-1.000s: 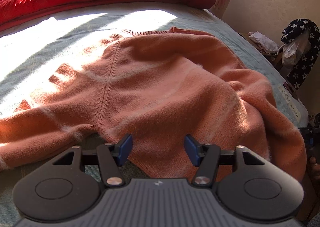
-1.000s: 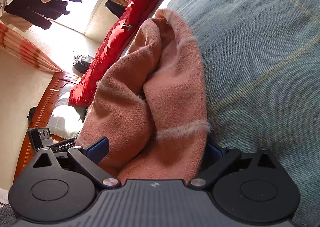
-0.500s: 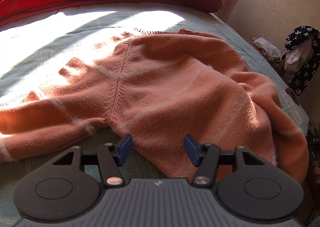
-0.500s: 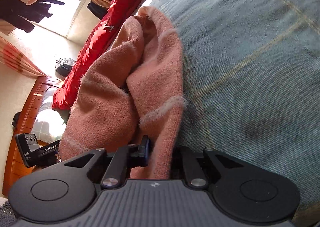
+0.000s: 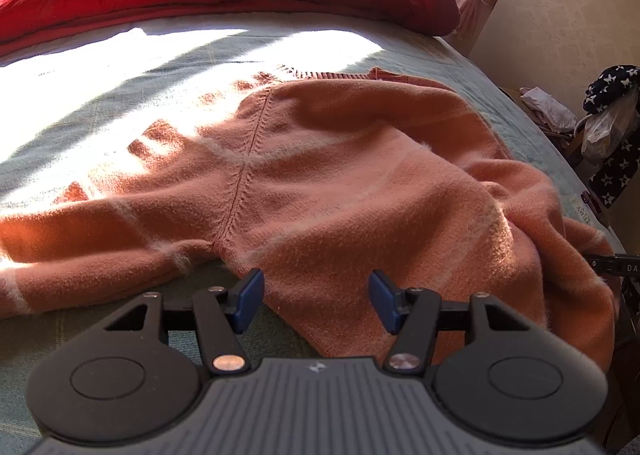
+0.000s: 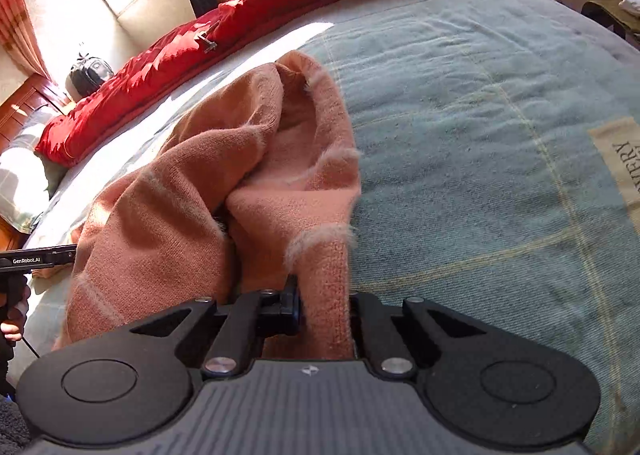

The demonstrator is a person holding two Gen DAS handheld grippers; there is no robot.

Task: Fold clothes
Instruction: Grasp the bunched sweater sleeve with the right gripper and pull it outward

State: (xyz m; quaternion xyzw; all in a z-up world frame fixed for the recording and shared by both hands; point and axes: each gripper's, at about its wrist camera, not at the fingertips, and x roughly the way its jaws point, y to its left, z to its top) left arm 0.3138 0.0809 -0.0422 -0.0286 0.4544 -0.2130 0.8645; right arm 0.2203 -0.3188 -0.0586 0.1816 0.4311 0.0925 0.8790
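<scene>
Knitwear: an orange sweater (image 5: 340, 183) is spread on the bed (image 6: 500, 135), body flat ahead of the left gripper (image 5: 316, 299), whose jaws stand wide apart and empty just over the hem. The right gripper (image 6: 320, 307) is clamped on a bunched sleeve end, lifted off the bed. Fabric is judged soft, fuzzy, thick and limp; sagging and stretching are expected. Ribbed hem and cuff edges are judged the firmest places for a pinch.
</scene>
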